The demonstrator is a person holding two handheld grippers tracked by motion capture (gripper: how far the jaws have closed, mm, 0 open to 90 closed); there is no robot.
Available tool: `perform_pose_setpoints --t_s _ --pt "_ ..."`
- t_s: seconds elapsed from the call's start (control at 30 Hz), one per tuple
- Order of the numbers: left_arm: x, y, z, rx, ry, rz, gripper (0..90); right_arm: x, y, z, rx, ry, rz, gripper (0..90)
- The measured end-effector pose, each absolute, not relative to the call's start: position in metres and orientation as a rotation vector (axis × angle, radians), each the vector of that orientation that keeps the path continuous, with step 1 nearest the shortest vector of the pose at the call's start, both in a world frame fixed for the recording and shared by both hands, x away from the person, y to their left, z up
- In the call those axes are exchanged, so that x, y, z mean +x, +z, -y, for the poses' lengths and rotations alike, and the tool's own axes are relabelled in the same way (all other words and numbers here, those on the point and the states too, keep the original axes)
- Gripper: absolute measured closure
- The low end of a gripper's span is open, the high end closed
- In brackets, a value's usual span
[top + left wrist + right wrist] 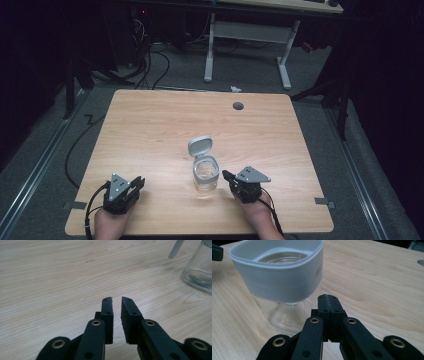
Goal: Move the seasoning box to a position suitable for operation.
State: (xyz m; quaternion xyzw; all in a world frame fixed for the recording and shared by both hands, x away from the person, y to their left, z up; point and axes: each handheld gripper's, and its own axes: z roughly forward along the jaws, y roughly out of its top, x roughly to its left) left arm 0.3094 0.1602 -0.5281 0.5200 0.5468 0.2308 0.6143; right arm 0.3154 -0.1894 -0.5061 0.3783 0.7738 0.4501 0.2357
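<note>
Two grippers: both mine, one in each hand, low in the high view near the table's near edge.
Table: light wooden rectangular tabletop (150, 130) with rounded corners, filling the middle of the high view; a small round grey hole (238, 106) sits near its far edge, right of centre.
Jar: clear glass jar with a pale grey collar (205, 173), standing upright a little below the centre of the high view, between my two grippers and closer to the right one.
Lid: pale grey hinged lid (200, 146), flipped up and leaning back from the jar's far rim, so the mouth is uncovered.
Left gripper: my black left gripper (137, 183) at the lower left of the high view; in the left gripper view (116, 300) my jaws stand a narrow slit apart with nothing between them, bare wood ahead, and the jar's glass base (198, 275) at the upper right corner, well apart from my tips.
Right gripper: my black right gripper (226, 174) at the lower right of centre in the high view, tips pointing at the jar and just beside its wall; in the right gripper view (328, 298) my jaws are pressed together, holding nothing, with the jar's collar (279, 277) large at the upper left.
Contact: I cannot tell whether my right tips touch the glass.
Open room: wide bare wood on the far half and down both sides; the near edge lies just behind my hands.
Beyond the edges: grey carpet, cables and a white desk frame (247, 45) at the top of the high view.
</note>
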Motion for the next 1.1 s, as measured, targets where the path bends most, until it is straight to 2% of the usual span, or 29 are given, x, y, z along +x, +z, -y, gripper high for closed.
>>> perform_pose_setpoints --t_s 0.27,0.87,1.1 --pt "0.309 -0.529 -0.159 1.201 0.532 -1.263 87.2 0.314 -0.506 0.184 1.012 1.251 -2.153 90.0" --pt "0.3 -0.533 -0.15 1.239 0.511 -1.244 84.0 0.306 -0.505 0.165 0.934 1.297 -2.206 90.0" --pt "0.299 -0.537 -0.14 1.264 0.517 -1.243 84.0 0.306 -0.506 0.171 0.962 1.308 -2.191 88.2"
